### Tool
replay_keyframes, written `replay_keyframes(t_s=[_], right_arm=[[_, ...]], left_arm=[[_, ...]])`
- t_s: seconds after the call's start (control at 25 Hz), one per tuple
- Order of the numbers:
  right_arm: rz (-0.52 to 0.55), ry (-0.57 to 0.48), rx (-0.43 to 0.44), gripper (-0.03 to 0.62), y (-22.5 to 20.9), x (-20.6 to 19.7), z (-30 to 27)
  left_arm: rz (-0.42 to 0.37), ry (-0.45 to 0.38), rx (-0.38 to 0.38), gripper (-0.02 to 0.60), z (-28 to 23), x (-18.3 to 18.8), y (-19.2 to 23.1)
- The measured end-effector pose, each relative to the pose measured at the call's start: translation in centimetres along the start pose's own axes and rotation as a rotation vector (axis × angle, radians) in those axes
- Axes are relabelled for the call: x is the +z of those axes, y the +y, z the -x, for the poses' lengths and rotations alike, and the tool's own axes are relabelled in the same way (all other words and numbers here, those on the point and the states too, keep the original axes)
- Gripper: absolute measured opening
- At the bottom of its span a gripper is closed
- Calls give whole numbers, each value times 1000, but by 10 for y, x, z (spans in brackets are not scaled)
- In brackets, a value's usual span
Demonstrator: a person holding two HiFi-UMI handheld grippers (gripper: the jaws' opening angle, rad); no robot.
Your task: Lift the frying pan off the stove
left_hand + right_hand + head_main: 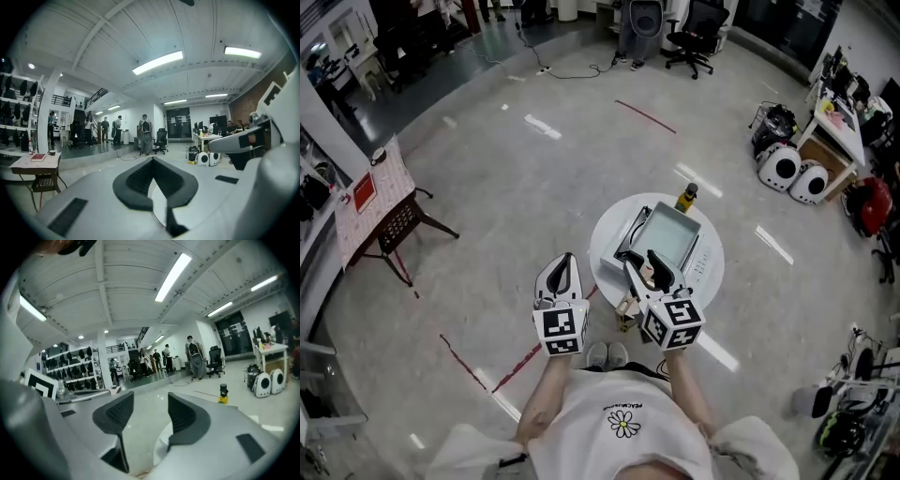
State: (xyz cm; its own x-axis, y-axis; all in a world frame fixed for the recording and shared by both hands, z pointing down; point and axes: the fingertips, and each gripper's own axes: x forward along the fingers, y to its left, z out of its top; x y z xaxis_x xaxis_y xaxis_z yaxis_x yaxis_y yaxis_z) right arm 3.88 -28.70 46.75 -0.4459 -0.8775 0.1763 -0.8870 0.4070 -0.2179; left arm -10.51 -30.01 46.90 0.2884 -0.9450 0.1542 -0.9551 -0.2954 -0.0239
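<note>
On a round white table (607, 231) stands a white stove (703, 264) with a square grey frying pan (668, 234) on it; the pan's black handle (630, 246) points toward me. My right gripper (642, 263) hovers over the table's near edge, close to the handle, open with nothing between its fingers (150, 400). Left of the table, off its edge, is my left gripper (565, 260), its jaws shut on nothing (152, 160). Both gripper views look level across the room and show neither pan nor stove.
A yellow bottle with a black cap (686, 198) (223, 393) stands at the table's far edge. A small red-topped side table (377, 201) is to the left. Office chairs (694, 37), a desk (839, 131) and white round devices (783, 167) lie farther off. People (145, 133) stand in the distance.
</note>
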Motion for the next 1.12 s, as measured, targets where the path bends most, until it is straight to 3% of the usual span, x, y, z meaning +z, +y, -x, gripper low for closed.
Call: replay_keyframes(t_s=[0.12,0.24,0.44,0.6,1.0,1.12], right_arm=[[-123,15,18,299,-7,-9,2],[-221,32,1,351,-20,-23,6],[-475,58,-63,368,-51,-60,16],[-764,63,-72,368,-75,-100,17],[-1446,83,147,364,-74,-172,-19],[-1562,62,238,357,-71,-177,-28]], left_arm=[[-1,3,-5,0,-3,-2,-2],[-2,10,-14,0,-8,-4,-5],[-9,42,-38,0,-15,-12,-10],[-15,73,-51,0,-21,-24,-16],[-12,147,-66,0,-32,-46,-16],[-7,166,-63,0,-32,-53,-15]])
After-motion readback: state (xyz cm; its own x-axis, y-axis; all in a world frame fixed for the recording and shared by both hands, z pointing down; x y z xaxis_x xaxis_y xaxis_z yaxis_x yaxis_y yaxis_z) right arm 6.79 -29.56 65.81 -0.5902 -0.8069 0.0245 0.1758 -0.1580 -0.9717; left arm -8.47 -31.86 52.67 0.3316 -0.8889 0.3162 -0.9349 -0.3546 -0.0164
